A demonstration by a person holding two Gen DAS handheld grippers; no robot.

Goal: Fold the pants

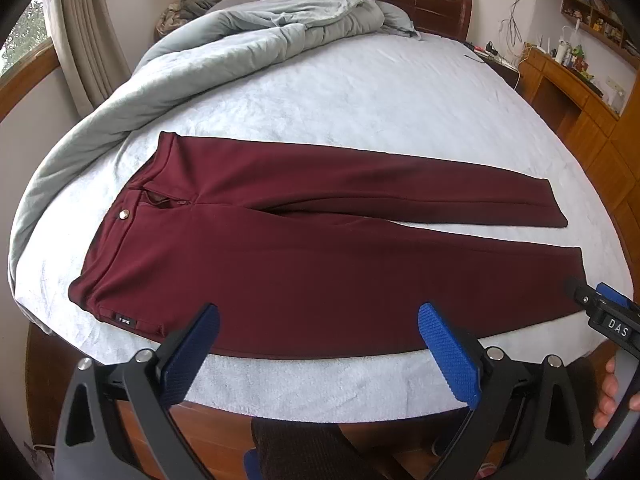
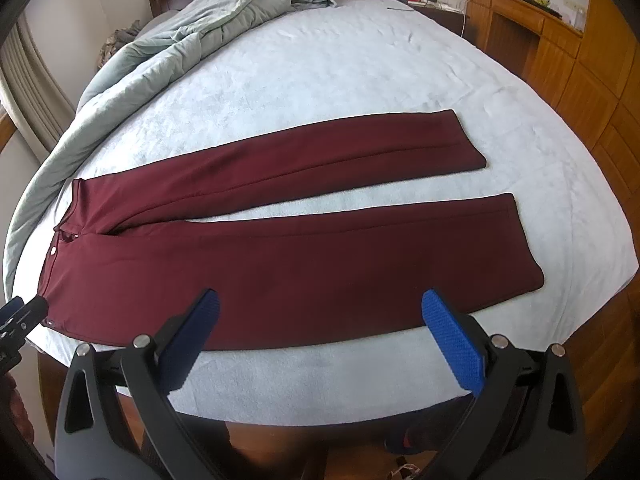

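one pair of maroon pants [image 1: 320, 248] lies flat on the bed [image 1: 360, 100], waist left, two legs stretching right. left gripper [image 1: 318, 344] and right gripper [image 2: 320, 328] hover over its near edge, fingers wide, holding nothing. only the left view shows a hand [image 1: 606, 394].

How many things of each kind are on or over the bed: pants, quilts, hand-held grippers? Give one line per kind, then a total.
Pants: 1, maroon, spread flat on the bed sheet
Quilt: 1, grey-blue, bunched at the far side
Hand-held grippers: 2, left hand-held gripper and right hand-held gripper, both open
Total: 4
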